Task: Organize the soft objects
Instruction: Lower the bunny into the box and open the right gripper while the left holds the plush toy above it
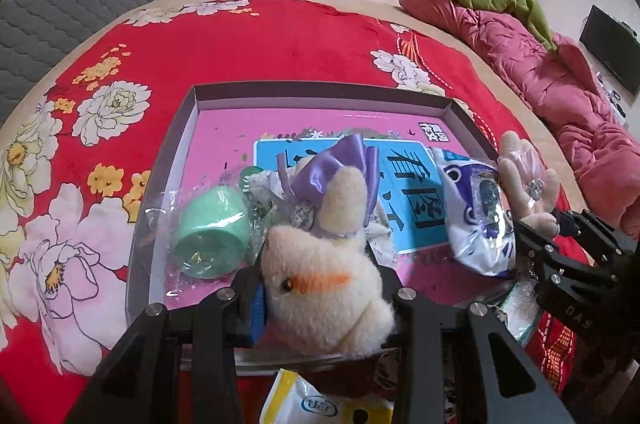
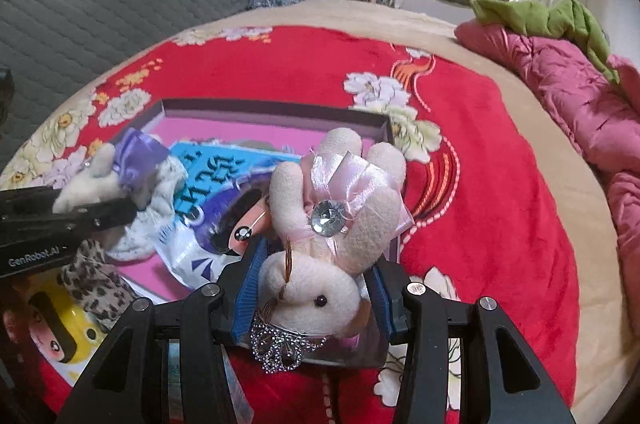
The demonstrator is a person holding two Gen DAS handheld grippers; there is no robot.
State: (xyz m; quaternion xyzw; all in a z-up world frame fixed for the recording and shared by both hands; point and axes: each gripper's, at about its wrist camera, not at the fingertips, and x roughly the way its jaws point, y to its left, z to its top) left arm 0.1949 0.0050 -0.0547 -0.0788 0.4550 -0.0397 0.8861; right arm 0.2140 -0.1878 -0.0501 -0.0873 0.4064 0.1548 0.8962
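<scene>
My left gripper [image 1: 326,304] is shut on a cream plush bunny with a purple bow [image 1: 320,280], held over the near edge of a shallow grey box with a pink floor [image 1: 320,91]. My right gripper [image 2: 314,290] is shut on a cream plush bunny with a pink bow and a clear gem [image 2: 332,224], above the box's near right corner [image 2: 384,127]. Each view shows the other gripper from the side: the right gripper [image 1: 532,224] with its bunny [image 1: 520,167], and the left gripper [image 2: 116,207] with its bunny [image 2: 100,167].
In the box lie a mint cup wrapped in plastic [image 1: 210,240] and a white and blue bag [image 1: 476,220]. The box sits on a red flowered blanket [image 1: 260,43]. A pink quilt [image 1: 560,83] lies at the right. A leopard-print cloth [image 2: 96,284] and a yellow pack [image 1: 304,404] are near me.
</scene>
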